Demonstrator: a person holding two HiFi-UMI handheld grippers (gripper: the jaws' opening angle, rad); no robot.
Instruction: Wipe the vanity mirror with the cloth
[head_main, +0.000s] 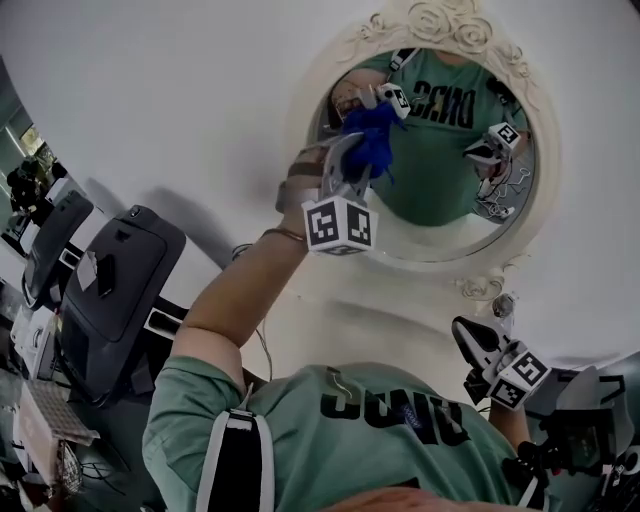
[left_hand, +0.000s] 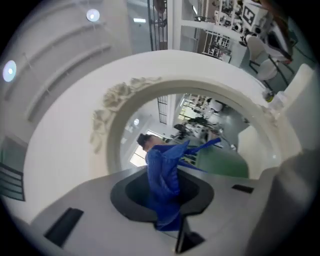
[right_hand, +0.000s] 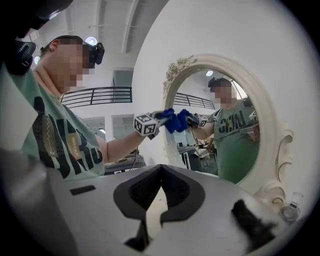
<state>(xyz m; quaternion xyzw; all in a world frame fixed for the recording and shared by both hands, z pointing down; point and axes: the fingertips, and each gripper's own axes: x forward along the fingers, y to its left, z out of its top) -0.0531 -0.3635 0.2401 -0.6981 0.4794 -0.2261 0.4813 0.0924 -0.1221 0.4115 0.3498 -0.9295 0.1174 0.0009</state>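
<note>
The oval vanity mirror (head_main: 440, 190) has an ornate cream frame (head_main: 440, 22) and stands upright in front of me. My left gripper (head_main: 358, 165) is raised to the glass and is shut on a blue cloth (head_main: 368, 140). The cloth meets its own reflection at the mirror's upper left. In the left gripper view the cloth (left_hand: 162, 175) sticks up from between the jaws toward the glass (left_hand: 210, 130). My right gripper (head_main: 464, 332) hangs low, below the mirror's right side, shut and holding nothing. From the right gripper view (right_hand: 159, 196) I see the cloth (right_hand: 172, 120) against the mirror (right_hand: 225, 135).
Black office chairs (head_main: 115, 290) and a cluttered desk stand at the left. A small clear bottle (right_hand: 289, 212) sits by the mirror's base. The glass reflects the person's green shirt (head_main: 390, 410). A white wall surrounds the frame.
</note>
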